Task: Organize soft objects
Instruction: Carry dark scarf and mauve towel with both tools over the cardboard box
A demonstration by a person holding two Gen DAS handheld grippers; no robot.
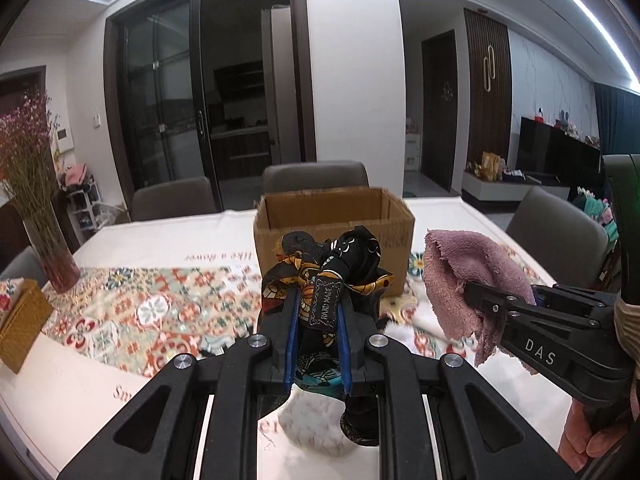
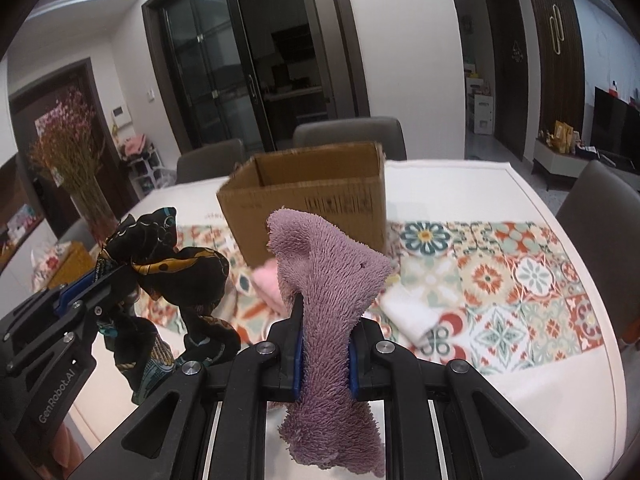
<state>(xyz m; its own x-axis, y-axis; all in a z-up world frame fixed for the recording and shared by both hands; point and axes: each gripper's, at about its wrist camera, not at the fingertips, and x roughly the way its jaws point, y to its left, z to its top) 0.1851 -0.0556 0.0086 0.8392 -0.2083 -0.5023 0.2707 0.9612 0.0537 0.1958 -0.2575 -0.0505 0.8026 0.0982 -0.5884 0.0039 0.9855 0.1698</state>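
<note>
- The left gripper [image 1: 316, 308] has its fingers clamped on a black patterned silk scarf [image 1: 344, 260], bunched at centre frame of the left wrist view, with a "HAND MADE" label hanging between the blue pads.
- The right gripper [image 2: 324, 332] has its fingers pinched narrow on a mauve terry cloth [image 2: 320, 280], which stands up above the pads and droops below them at bottom centre of the right wrist view.
- Both cloths hang clear of the desk [image 2: 560, 360]; the open cardboard box [image 2: 312, 188] stands behind them at mid frame, its mouth upward.
- Judged step: carrying both pieces to the box. To do it well, lift until the trailing tails clear the near rim, or they could drag on it or tip the light box.
- Bring each bundle over the opening before letting go; releasing one at a time seems safer, since the grippers are close together.
- A pink cloth [image 2: 268, 284] and a white folded cloth [image 2: 408, 312] lie on the patterned runner [image 2: 500, 280] near the box, probably next.
</note>
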